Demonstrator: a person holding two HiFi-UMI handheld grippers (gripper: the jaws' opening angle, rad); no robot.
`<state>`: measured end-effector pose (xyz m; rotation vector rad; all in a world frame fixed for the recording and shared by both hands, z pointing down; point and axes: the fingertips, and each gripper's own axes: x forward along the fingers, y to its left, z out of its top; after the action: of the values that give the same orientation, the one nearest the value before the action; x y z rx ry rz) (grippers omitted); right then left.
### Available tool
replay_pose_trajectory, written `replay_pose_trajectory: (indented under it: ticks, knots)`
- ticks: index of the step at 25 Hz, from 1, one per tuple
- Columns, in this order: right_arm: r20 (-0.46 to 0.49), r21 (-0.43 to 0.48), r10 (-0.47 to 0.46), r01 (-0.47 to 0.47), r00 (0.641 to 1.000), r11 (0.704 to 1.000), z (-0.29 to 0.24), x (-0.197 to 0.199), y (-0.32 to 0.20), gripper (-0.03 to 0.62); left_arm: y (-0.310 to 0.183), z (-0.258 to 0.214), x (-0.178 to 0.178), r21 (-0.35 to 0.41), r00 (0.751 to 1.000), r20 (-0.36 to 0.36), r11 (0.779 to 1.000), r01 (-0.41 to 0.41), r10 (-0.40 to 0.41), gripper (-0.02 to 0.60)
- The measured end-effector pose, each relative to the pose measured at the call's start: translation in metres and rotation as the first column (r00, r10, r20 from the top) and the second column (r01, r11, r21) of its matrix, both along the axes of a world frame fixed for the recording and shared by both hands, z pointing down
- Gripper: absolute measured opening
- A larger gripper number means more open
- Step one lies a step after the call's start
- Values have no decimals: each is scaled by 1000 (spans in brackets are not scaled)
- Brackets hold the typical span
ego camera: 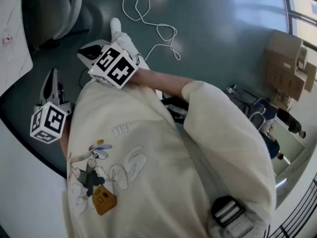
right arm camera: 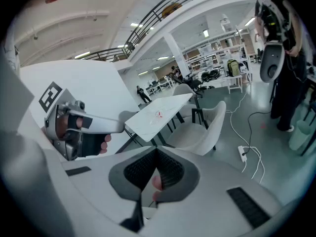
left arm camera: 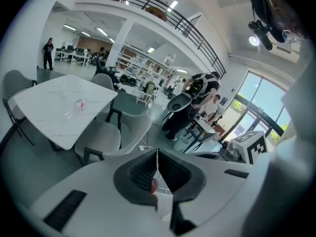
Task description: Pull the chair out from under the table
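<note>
The setting is a large open-plan hall with a dark grey floor [ego camera: 223, 33], an upper gallery behind a black railing [left arm camera: 163, 11], and rows of shelving in the background. A white desk [left arm camera: 59, 107] stands on this floor with grey shell chairs around it. The nearest chair [left arm camera: 116, 132] is pushed in at the desk's near corner, with its seat partly beneath the top and its backrest facing the camera. The left hand-held gripper [left arm camera: 157, 154] points towards this chair but is well apart from it. Its jaws are clenched, pad against pad, with nothing between them. The right hand-held gripper [right arm camera: 157, 152] is clenched in the same way and is also empty. The right gripper view shows the same desk and chair from farther off. In the head view, both tools are held in front of a cream sweatshirt [ego camera: 148, 172], and the chair and a corner of the desk lie at the upper left. A white cable [ego camera: 148, 19] trails across the floor to a power strip [right arm camera: 242, 153]. Cardboard boxes [ego camera: 287, 63] are stacked at the right.
</note>
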<state>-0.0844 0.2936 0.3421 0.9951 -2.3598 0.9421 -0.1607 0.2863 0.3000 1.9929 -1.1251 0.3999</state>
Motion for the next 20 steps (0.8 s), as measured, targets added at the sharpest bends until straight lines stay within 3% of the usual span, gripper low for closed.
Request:
replay_pose_trajectory:
  ticks: [3,6,11,20]
  knots:
    - [32,22,5,-6,999,1000,-2,-8,29,8,43,4,-1,-3,999,16,999,-34,34,17]
    - [35,25,13,-13,999,1000,-5,-2,42,8,62,3,1,-4,1000,5,1000,-15,15,17]
    - [77,16,33,-35,996,999,-15,6,43,8,52,-9,-2,11,999,-15,999,46,-46,18]
    - [116,38,28,-33,993,999,-8,37,45,8,50,4,37,25,999,-30,1000,12,-11,17]
